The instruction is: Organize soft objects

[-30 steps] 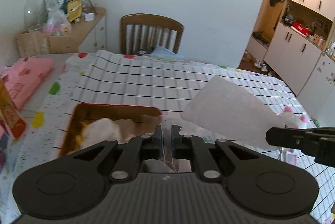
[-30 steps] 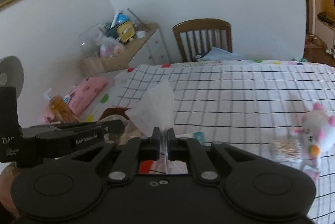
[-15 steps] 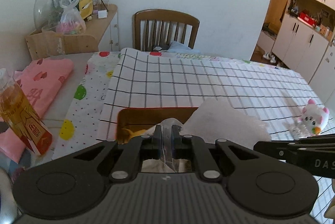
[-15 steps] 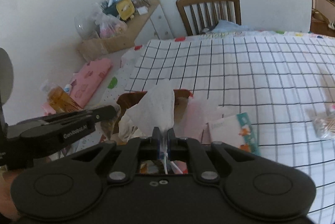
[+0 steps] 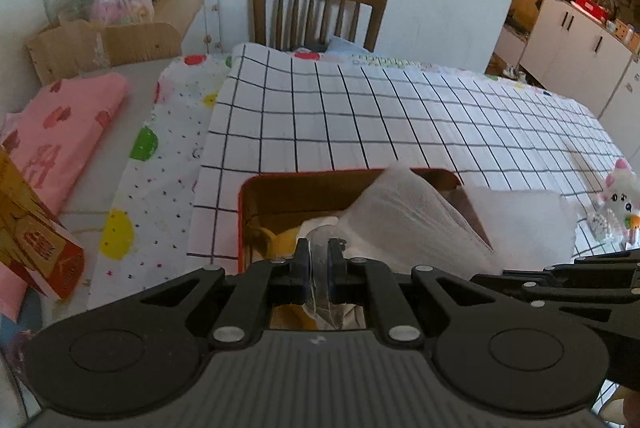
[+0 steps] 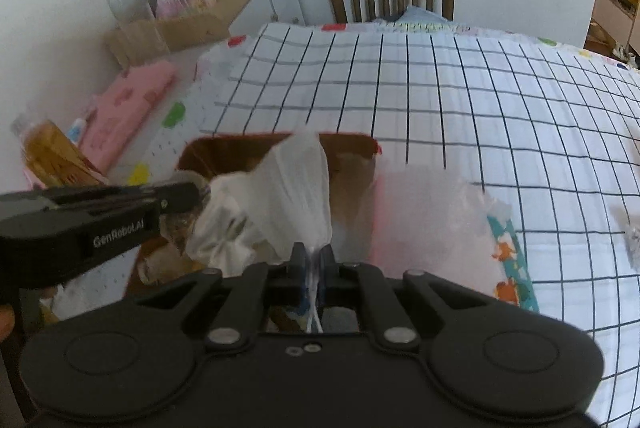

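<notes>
Now both grippers hold one white bag over the brown box.
The left gripper (image 5: 318, 255) and right gripper (image 6: 313, 260) are each pinched tight on the white bag (image 6: 296, 187); the brown box (image 5: 280, 195) sits at 12 o'clock.

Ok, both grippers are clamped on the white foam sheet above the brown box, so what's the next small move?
Probably lower it a little further: the white foam sheet hangs over the brown box, pinched by both the left hand-held gripper and the right hand-held gripper.

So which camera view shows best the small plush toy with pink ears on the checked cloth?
The left wrist view. There the plush toy lies at the far right edge, sharp enough to show its white face and pink ears. In the right wrist view I cannot find it; only a blurred pale scrap sits at that edge.
</notes>
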Demonstrator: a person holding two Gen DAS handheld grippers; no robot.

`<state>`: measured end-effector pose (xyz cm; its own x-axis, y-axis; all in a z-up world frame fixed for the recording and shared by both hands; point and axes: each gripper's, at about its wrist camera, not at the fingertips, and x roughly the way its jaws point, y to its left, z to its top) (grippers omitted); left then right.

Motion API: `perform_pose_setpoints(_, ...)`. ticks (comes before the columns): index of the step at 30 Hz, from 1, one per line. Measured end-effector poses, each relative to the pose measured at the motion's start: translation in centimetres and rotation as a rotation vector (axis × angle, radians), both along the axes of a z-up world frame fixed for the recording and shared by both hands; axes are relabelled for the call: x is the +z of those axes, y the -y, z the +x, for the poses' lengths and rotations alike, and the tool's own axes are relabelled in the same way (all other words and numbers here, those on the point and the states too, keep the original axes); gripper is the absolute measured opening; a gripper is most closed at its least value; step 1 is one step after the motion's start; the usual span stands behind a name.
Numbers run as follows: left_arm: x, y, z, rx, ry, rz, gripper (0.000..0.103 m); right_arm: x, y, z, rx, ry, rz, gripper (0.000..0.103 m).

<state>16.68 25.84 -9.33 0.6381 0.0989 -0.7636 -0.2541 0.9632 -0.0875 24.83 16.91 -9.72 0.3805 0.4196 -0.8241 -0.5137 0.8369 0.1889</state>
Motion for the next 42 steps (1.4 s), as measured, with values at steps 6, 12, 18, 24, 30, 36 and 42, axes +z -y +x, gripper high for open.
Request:
perform_pose_setpoints(6, -1.4, 0.0, 0.4, -0.011, -0.022, -0.016, 0.008, -0.6, -0.2, 0.2, 0.001, -0.015, -0.026, 0.006)
perform_pose_setpoints(12, -1.7, 0.3, 0.7, -0.031, -0.027, -0.013, 0.008, -0.8, -0.3, 0.2, 0.005, -0.026, -0.035, 0.008)
perform_pose_setpoints(18, -1.6, 0.3, 0.6, -0.036, -0.022, -0.035, 0.008, -0.4, -0.2, 0.0, 0.016, -0.042, -0.028, 0.017)
perform_pose_setpoints(24, -1.3, 0.4, 0.1, -0.034, -0.012, -0.053, 0.009, 0.2, 0.3, -0.7, 0.028, -0.036, -0.019, 0.023)
perform_pose_setpoints(30, -1.0, 0.7, -0.4, -0.029, -0.013, -0.056, 0.010, 1.1, 0.9, -1.3, 0.043, -0.017, -0.004, 0.029)
perform_pose_setpoints(36, -0.8, 1.2, -1.1, -0.028, -0.021, -0.045, 0.011, 2.0, 1.5, -2.2, 0.069, 0.009, 0.017, 0.035)
perform_pose_setpoints(42, -0.5, 1.4, -1.9, -0.023, -0.019, -0.042, 0.011, 2.9, 2.4, -2.9, 0.079, 0.028, 0.050, 0.047)
